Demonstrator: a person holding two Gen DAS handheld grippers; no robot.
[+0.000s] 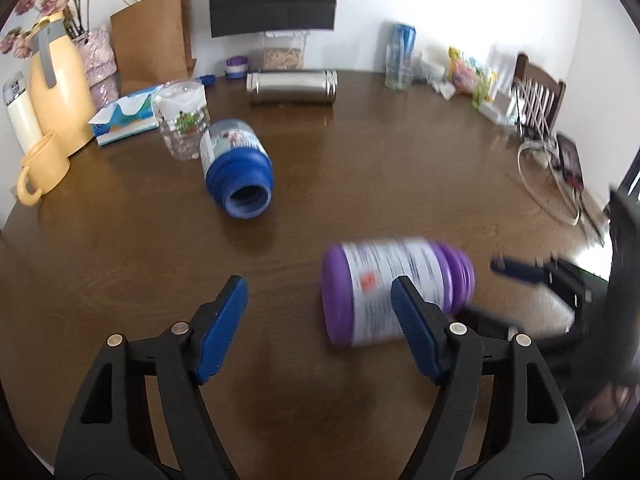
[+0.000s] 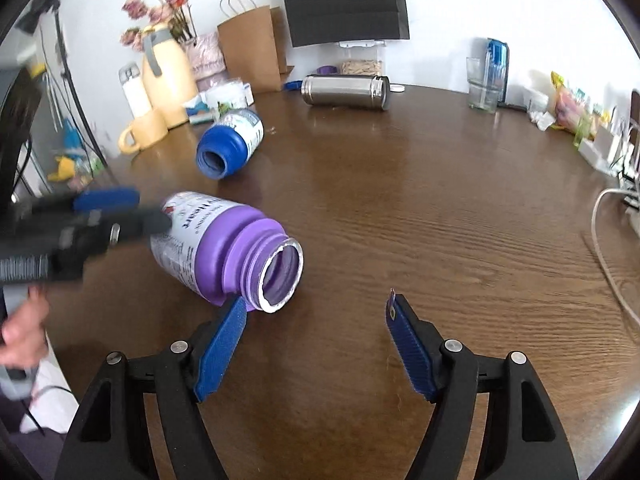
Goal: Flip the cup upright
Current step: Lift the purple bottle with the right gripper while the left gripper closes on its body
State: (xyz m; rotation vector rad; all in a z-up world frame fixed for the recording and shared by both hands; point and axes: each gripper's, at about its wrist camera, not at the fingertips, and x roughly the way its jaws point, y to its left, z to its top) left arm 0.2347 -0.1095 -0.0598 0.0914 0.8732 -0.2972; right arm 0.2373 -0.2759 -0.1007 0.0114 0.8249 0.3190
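Purple cup [image 2: 228,252] on its side near the counter's [image 2: 440,208] front edge, open mouth toward right tongs [image 2: 316,312]; both left tongs [image 1: 320,300] and right tongs spread, empty, flanking the cup, probably to clamp its body for righting.

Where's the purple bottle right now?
The purple plastic bottle lies on its side on the brown wooden table, mouth toward the open right gripper, nearer than the blue plastic bottle, also on its side.
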